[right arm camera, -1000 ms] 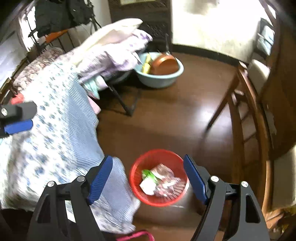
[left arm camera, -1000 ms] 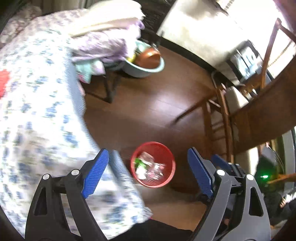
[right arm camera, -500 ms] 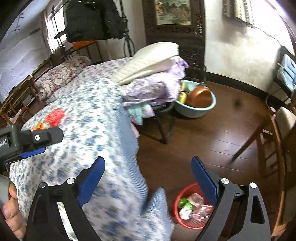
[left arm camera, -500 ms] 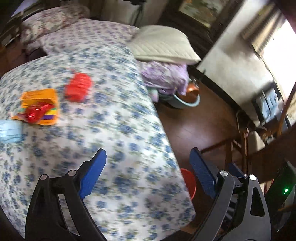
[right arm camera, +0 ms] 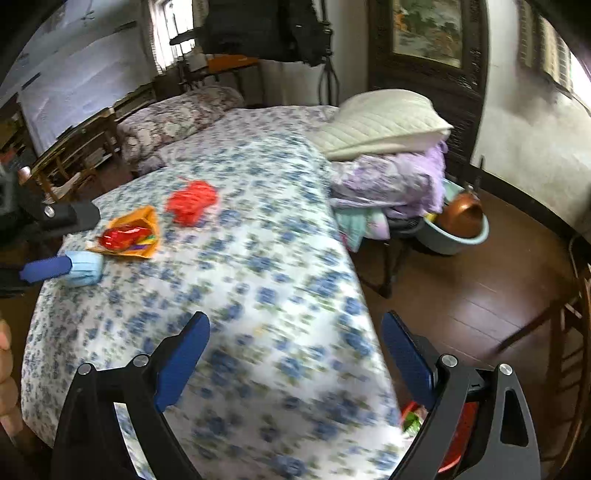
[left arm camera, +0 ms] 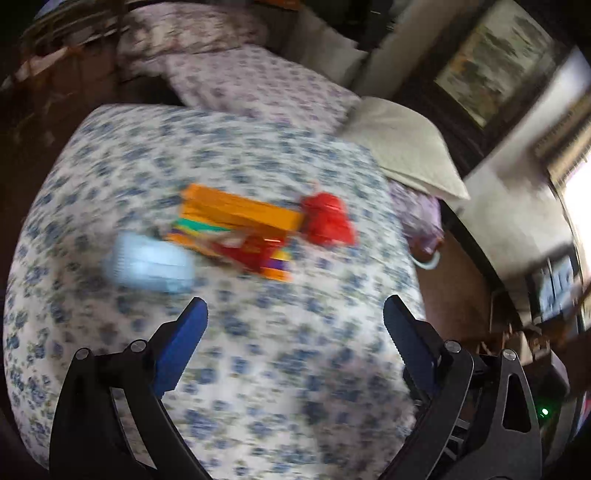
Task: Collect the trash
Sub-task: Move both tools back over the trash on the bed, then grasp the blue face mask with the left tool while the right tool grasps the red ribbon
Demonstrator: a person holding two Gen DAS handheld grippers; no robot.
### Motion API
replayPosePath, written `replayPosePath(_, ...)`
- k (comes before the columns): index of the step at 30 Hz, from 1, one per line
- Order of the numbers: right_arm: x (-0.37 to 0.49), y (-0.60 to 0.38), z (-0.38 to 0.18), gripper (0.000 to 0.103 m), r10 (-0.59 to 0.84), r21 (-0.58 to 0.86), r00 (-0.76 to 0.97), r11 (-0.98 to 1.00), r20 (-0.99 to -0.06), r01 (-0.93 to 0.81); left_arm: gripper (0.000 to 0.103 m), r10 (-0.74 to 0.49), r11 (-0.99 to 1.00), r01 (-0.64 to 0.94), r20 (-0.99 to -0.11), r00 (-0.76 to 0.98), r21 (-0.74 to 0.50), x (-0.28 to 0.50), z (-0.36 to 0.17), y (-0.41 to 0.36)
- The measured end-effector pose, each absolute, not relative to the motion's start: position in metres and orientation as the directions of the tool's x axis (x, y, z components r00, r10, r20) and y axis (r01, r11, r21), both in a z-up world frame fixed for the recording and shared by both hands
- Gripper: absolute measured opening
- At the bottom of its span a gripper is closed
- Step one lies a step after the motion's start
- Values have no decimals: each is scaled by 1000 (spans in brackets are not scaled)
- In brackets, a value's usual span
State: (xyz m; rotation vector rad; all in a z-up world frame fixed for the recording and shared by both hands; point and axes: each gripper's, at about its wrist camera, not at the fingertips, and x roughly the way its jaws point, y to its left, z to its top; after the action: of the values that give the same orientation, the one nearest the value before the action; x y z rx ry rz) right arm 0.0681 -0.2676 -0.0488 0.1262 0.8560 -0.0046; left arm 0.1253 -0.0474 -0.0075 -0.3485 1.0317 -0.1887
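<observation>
Trash (left arm camera: 236, 225) lies on the bed (left arm camera: 258, 369) as we angle both grippers (left arm camera: 295, 321) (right arm camera: 295, 332) downward, fingers spread wide, just opened, holding nothing.

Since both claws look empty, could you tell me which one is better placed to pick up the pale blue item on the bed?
Probably the left claw: it is open right beside the blue item; the right claw is farther back.

Home bedroom — floral-sheeted bed (right arm camera: 258, 266), stacked pillows (right arm camera: 384, 122), wood floor (right arm camera: 480, 288), framed painting (right arm camera: 428, 29).
</observation>
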Motion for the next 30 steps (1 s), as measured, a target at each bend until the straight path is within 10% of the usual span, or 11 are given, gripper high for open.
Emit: replayPosePath(30, 76, -264, -61, 92, 137, 159, 670, 987, -729, -30, 92, -122, 878, -360, -876, 468, -314, 152, -54, 54)
